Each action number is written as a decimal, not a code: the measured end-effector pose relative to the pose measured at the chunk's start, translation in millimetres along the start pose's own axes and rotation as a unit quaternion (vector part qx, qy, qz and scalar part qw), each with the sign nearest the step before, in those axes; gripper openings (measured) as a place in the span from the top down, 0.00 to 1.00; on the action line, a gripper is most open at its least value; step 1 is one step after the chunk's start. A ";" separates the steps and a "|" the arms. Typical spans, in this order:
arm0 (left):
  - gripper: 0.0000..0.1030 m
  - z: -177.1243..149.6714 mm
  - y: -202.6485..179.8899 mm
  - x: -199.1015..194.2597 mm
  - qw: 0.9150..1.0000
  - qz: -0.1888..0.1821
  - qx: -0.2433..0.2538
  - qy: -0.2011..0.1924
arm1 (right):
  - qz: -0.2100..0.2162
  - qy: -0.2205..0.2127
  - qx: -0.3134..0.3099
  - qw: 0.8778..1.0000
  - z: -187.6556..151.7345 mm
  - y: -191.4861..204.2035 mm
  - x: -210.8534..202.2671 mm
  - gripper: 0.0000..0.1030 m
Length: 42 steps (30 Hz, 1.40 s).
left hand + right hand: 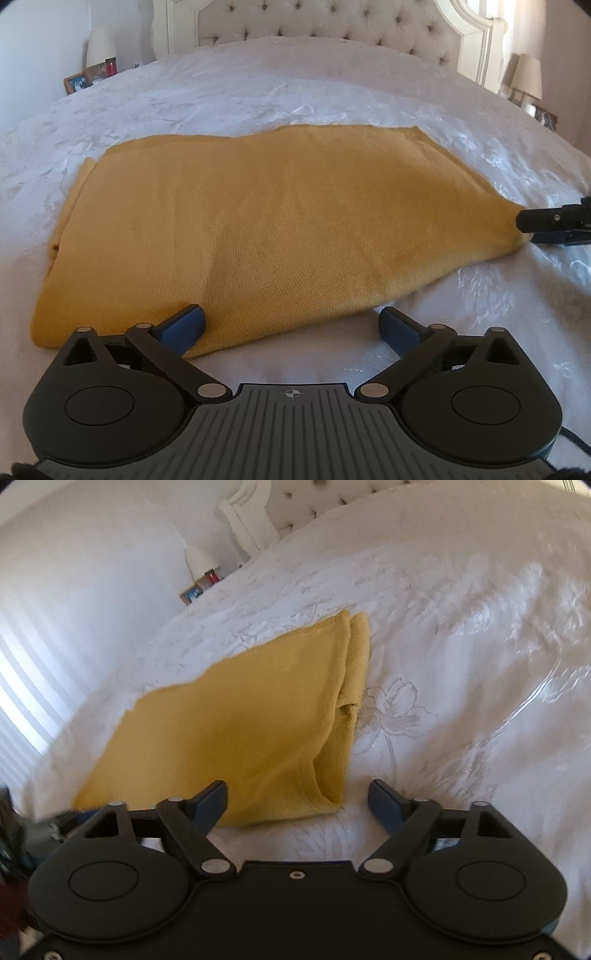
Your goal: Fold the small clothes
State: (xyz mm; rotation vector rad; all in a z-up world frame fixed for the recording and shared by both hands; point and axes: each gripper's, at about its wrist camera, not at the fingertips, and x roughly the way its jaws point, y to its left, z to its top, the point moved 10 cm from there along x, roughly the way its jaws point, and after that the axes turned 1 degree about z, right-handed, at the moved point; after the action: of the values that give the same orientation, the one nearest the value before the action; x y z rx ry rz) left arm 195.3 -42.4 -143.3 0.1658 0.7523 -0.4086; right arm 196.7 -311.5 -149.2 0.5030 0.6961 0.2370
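Observation:
A folded mustard-yellow knit garment (258,229) lies flat on the white bedspread (258,85). My left gripper (291,325) is open at its near edge, the left finger on the cloth, the right finger on the bedspread. My right gripper (524,230) shows at the garment's right corner in the left wrist view. In the right wrist view the right gripper (297,799) is open, its jaws astride the garment's near corner (321,797), with folded layers (347,686) visible along the right side. The cloth lies between the fingers without being pinched.
A tufted headboard (332,22) stands at the far end. A nightstand with a lamp (100,48) and a picture frame (77,83) is at the left, another lamp (526,77) at the right. Window blinds (22,701) are at the left in the right wrist view.

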 end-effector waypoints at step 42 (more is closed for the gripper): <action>0.01 22.5 -13.0 17.5 0.997 0.025 -0.012 0.071 | -0.071 0.044 -0.106 0.991 -18.4 15.9 18.0 0.00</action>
State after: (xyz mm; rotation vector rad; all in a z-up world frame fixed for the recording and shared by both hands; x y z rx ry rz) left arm 215.5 -66.0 -139.2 0.1923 0.8906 -0.3427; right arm 197.2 -284.5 -162.9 0.2408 0.7790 0.1974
